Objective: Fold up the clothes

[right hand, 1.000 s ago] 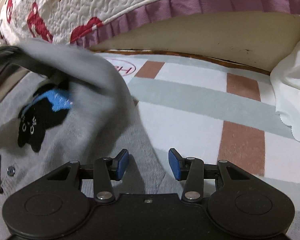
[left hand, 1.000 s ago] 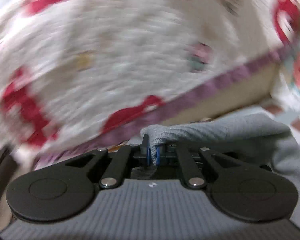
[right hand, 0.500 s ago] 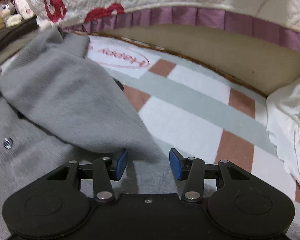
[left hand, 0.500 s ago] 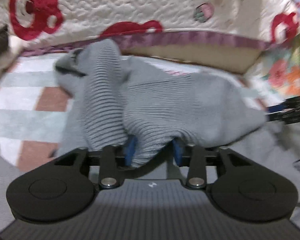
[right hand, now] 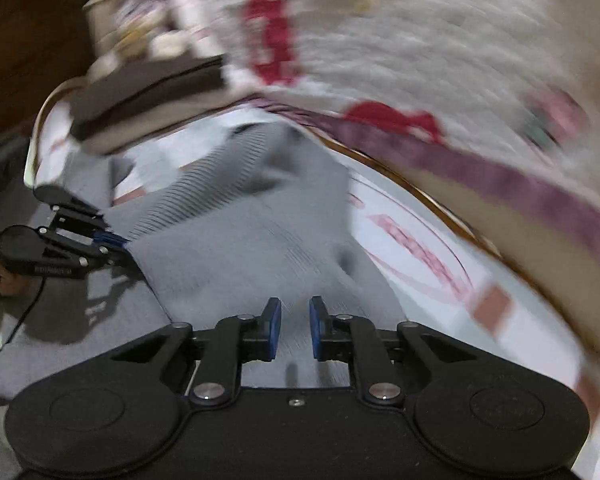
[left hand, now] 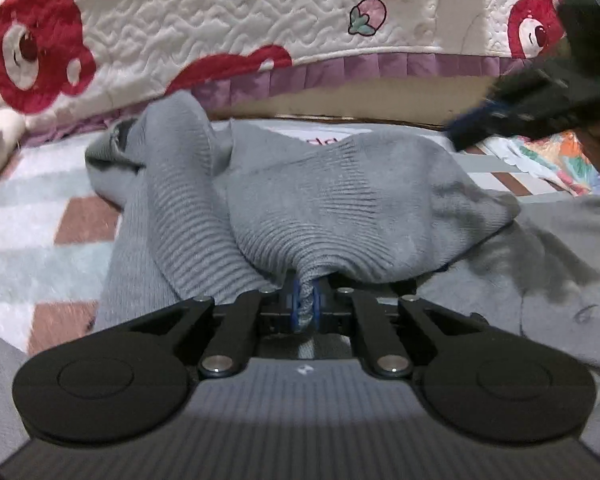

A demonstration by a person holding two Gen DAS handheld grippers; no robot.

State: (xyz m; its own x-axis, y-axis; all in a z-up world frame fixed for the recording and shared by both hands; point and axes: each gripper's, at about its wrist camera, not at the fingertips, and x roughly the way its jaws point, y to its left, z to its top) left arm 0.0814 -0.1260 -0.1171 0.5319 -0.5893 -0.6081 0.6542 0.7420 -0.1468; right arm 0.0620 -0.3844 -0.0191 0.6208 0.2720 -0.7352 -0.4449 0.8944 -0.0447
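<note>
The grey knit sweater (left hand: 340, 200) lies heaped on a checked mat (left hand: 40, 216) on the floor, just in front of a bed draped in a white quilt with red bears (left hand: 220, 20). Part of it is doubled over the flatter body beneath, and a ribbed sleeve or hem (left hand: 180, 208) runs off to one side in a loose hump. The left tongs (left hand: 306, 308) are clamped on a bunched pinch of the knit at the near edge of that turned-over layer, the blue pads (left hand: 296, 304) nearly meeting with cloth squeezed between them. The right tongs (right hand: 294, 330) hang just above the sweater's flat part with a narrow gap between the pads and nothing in it that I can see; that view is smeared, so how low they sit is hard to judge. From the right side the left tongs show at the far edge of the fold. I'd judge a fold across the body is in hand, with the left side carrying the layer. Next, that layer wants laying flat and square, and the free tongs could pin or smooth the cloth so the ribbed hump doesn't ruck up.
</note>
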